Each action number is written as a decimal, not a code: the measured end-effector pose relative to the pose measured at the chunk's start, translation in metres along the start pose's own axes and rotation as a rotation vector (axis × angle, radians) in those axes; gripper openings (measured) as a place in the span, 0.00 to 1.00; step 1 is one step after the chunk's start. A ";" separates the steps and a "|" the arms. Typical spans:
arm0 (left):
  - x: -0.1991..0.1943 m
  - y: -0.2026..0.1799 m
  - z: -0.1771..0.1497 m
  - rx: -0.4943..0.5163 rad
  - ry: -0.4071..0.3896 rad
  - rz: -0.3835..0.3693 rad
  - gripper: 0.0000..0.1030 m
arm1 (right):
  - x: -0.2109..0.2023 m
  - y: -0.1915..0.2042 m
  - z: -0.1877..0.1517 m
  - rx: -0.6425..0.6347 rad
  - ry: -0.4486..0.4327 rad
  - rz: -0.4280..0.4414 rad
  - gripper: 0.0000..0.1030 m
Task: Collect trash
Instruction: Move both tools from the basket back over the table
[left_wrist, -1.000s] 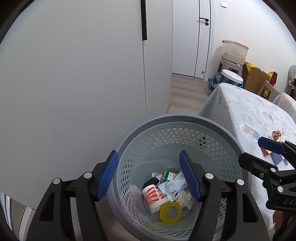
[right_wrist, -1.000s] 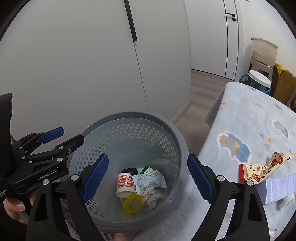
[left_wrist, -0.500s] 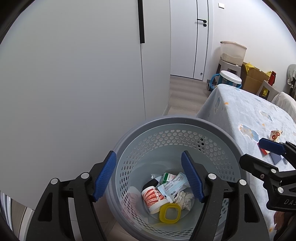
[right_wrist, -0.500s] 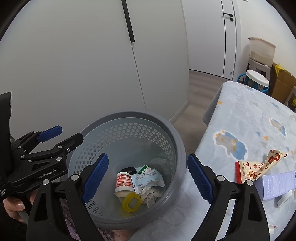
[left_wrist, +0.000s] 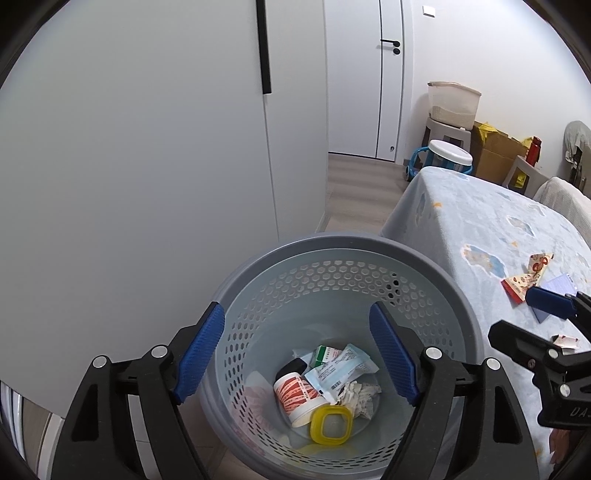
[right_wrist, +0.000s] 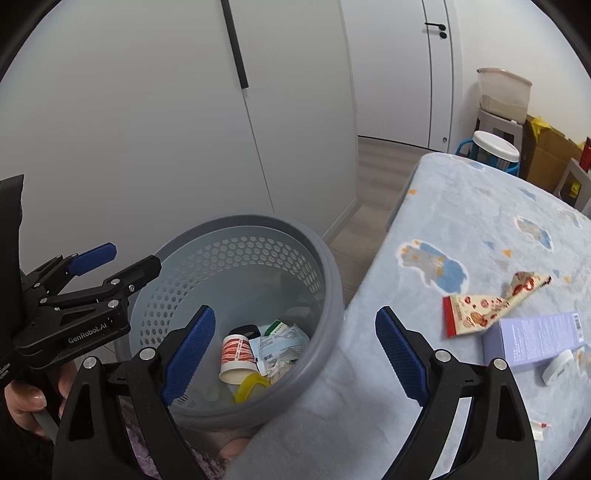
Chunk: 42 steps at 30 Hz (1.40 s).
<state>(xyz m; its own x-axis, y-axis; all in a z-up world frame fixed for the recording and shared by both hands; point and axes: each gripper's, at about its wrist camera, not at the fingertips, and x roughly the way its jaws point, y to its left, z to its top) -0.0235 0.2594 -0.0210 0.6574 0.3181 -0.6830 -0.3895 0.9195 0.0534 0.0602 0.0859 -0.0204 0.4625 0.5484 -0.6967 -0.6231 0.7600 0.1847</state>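
Hovering above the grey perforated basket (left_wrist: 343, 258), the left gripper (left_wrist: 297, 350) has its blue-padded fingers (left_wrist: 201, 347) spread wide apart, holding nothing. The right gripper (right_wrist: 291, 350) hangs over the near left edge of the surface (right_wrist: 461, 229), where the basket's rim meets the blue patterned cloth; its fingers (right_wrist: 399, 354) are also wide apart and empty.

At the bottom of the basket lie a red-and-white paper cup (left_wrist: 297, 393) on its side, a yellow lid (left_wrist: 330, 422) touching the cup's mouth, a crumpled tissue (left_wrist: 360, 393) just beside the lid, a blue-and-white wrapper (left_wrist: 340, 369), a small green-and-white box (left_wrist: 325, 354) and a black item (left_wrist: 291, 367) that is too hidden to name.

On the surface, toward its right side, a red-patterned snack wrapper (right_wrist: 491, 301) lies flat with one end twisted. A lilac box (right_wrist: 535, 338) lies just beside it on the near side, and a small white cap (right_wrist: 557, 365) rests against the box's near edge. A further scrap of red-and-white trash (right_wrist: 537, 426) sits at the near right edge, mostly hidden behind the right gripper's frame.
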 end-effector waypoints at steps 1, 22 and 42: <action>-0.001 -0.002 0.000 0.003 -0.002 -0.004 0.77 | -0.002 -0.002 -0.002 0.008 0.001 -0.005 0.86; -0.023 -0.079 -0.004 0.080 -0.030 -0.155 0.79 | -0.085 -0.121 -0.065 0.288 -0.033 -0.254 0.89; -0.016 -0.174 -0.018 0.193 0.025 -0.242 0.79 | -0.067 -0.205 -0.068 0.235 0.059 -0.290 0.86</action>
<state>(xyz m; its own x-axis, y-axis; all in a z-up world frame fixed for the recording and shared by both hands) 0.0218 0.0899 -0.0325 0.6992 0.0815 -0.7102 -0.0924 0.9954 0.0232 0.1145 -0.1303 -0.0588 0.5568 0.2832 -0.7809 -0.3071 0.9437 0.1233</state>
